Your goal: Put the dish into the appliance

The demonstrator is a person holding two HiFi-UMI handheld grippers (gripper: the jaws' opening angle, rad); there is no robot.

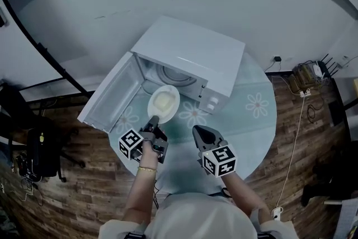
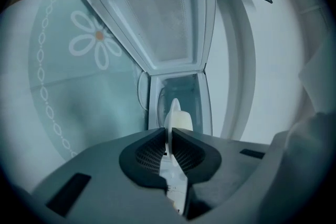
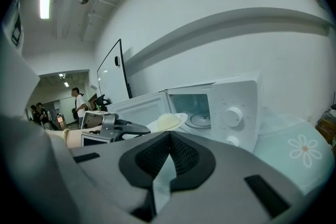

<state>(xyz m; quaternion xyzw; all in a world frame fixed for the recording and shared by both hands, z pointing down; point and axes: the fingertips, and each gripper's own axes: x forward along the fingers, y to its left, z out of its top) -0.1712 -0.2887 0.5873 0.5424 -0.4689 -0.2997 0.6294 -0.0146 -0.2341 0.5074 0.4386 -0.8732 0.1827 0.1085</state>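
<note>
A white microwave (image 1: 190, 56) stands on the round table (image 1: 254, 120) with its door (image 1: 109, 101) swung open to the left. My left gripper (image 1: 152, 123) is shut on the near rim of a white dish (image 1: 163, 102) holding pale yellow food, just in front of the open cavity. In the left gripper view the dish (image 2: 176, 117) shows edge-on between the pads of the left gripper (image 2: 169, 135), with the cavity (image 2: 184, 94) straight ahead. My right gripper (image 1: 202, 135) hovers to the right of the dish, shut and holding nothing. The right gripper view shows the right gripper (image 3: 168, 136), the dish (image 3: 169, 121) and the microwave (image 3: 228, 107).
A teal cloth with white flowers (image 1: 257, 104) covers the table. Cables and a power strip (image 1: 305, 92) lie on the wood floor at the right. An office chair (image 1: 42, 151) stands at the left. People (image 3: 79, 102) stand far off behind the left gripper (image 3: 113, 128).
</note>
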